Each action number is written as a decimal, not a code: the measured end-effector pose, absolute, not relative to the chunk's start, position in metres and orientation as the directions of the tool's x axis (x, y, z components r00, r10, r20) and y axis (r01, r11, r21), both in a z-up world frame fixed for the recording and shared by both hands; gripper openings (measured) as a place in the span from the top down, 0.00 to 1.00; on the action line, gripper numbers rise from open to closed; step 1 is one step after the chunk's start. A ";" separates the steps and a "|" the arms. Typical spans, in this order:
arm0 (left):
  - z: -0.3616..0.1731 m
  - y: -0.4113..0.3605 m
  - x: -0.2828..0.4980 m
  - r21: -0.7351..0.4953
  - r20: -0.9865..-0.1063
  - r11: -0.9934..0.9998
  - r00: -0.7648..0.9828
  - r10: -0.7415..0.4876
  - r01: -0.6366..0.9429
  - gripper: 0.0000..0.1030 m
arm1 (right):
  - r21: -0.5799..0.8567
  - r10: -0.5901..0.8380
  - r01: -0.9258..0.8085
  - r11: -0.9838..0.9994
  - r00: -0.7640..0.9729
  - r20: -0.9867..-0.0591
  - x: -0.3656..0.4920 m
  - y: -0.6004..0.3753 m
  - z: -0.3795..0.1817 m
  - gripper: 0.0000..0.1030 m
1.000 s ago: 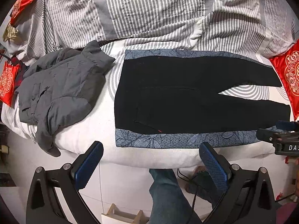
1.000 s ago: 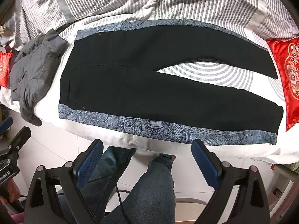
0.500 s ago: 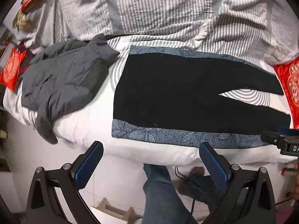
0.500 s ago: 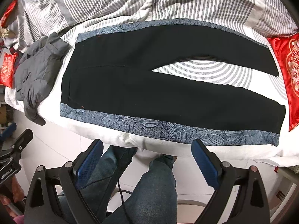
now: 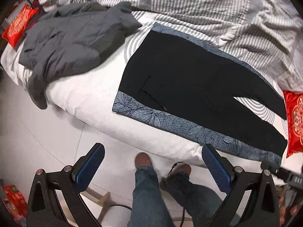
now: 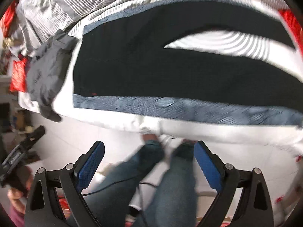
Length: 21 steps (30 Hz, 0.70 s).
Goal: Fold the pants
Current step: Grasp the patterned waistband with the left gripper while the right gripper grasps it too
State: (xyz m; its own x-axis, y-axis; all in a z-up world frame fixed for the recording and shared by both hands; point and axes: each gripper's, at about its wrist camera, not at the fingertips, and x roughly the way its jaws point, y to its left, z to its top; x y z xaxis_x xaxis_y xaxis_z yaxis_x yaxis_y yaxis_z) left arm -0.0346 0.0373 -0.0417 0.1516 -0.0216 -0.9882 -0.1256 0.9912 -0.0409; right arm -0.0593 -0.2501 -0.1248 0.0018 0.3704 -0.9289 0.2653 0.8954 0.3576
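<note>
Black pants (image 5: 189,83) with blue-grey patterned side stripes lie flat on the bed, waist to the left, legs spread to the right. They also show in the right wrist view (image 6: 170,70), which is blurred. My left gripper (image 5: 153,162) is open and empty, held off the bed's near edge, below the waist end. My right gripper (image 6: 148,160) is open and empty, also off the near edge, below the middle of the pants.
A grey jacket (image 5: 72,39) lies left of the pants. A striped duvet (image 5: 198,5) is bunched along the far side. Red cushions sit at the right (image 5: 295,121) and far left (image 5: 18,25). The person's legs (image 5: 151,191) stand on the white floor.
Both grippers have swung and tilted; the left view has shifted left toward the waist and jacket. The right view is now motion-blurred. The pants have not moved.
</note>
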 end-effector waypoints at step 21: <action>-0.220 0.102 0.002 -0.335 -0.942 0.907 0.122 -0.314 -0.256 0.00 | 0.678 0.607 0.567 0.468 0.352 -0.713 -0.079 -0.232 -0.304 0.09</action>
